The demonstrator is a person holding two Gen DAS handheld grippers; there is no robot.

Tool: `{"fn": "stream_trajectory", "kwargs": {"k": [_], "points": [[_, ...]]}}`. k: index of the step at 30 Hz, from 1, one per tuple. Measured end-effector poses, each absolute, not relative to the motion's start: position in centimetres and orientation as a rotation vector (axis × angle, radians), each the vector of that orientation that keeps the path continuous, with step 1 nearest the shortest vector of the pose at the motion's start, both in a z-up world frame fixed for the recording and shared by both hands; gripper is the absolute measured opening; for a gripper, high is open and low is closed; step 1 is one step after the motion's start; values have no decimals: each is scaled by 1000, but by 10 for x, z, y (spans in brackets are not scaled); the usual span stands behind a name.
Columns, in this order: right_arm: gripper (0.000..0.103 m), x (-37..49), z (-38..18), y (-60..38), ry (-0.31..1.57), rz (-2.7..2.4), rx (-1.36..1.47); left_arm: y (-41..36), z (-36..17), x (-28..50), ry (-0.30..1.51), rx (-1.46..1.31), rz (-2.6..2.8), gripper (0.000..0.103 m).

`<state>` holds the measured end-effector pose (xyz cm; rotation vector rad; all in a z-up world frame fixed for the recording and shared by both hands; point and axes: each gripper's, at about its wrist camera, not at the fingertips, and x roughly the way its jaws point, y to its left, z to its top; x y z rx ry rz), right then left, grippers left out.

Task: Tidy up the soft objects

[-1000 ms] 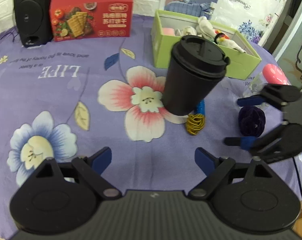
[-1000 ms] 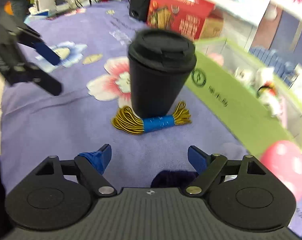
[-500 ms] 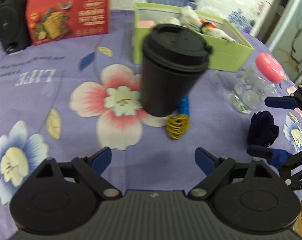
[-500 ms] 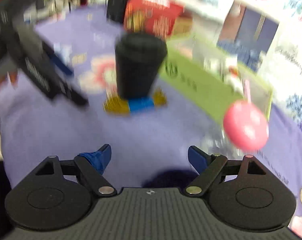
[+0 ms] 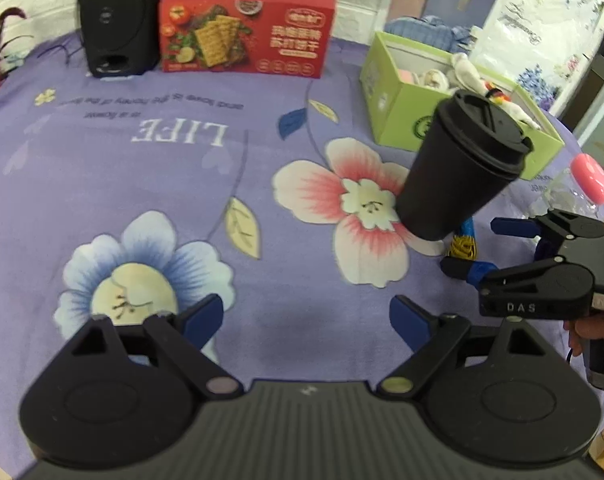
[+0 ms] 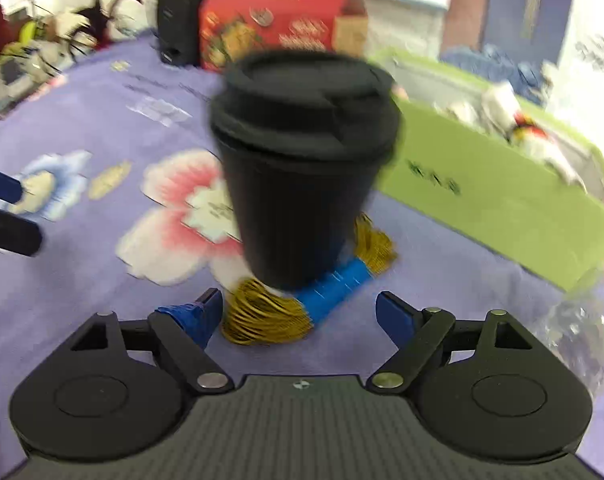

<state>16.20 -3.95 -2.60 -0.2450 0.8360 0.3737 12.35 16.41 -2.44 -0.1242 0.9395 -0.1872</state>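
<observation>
A gold cord bundle with a blue band lies on the purple flowered cloth, just in front of a black lidded cup. My right gripper is open and empty, its fingers on either side of the near end of the bundle. In the left wrist view the bundle shows beside the cup with the right gripper at it. My left gripper is open and empty above bare cloth. A green box holds soft toys.
A red cracker box and a black speaker stand at the back. A clear bottle with a pink cap stands right of the cup. The green box is close behind the cup on the right.
My right gripper has moved off the dark purple yarn ball to the gold cord bundle; the ball is out of view. My left gripper has swung left.
</observation>
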Motion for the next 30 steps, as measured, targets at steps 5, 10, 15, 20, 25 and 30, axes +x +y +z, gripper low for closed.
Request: {"fn": "stream_trajectory", "kwargs": {"k": [5,10,15,20,25,30], "points": [[70,149,-25,-75,876,279,-235,132,-20,126,930,-106,-269,89],[70,99,11,-104,740,314,-182,88,-20,127,950,-103,-319,89],[70,75,13,-125,669,248,-249,63,-18,126,965,-55,-321,89],[70,88,-5,-119,654,219,-208,61,-15,126,972,-23,-295,89],[70,99,-29,-102,645,39,-286,61,-16,127,985,-17,-293,89],[70,83,-33,-146,701,-102,-273,55,-18,125,988,-3,-333,89]]}}
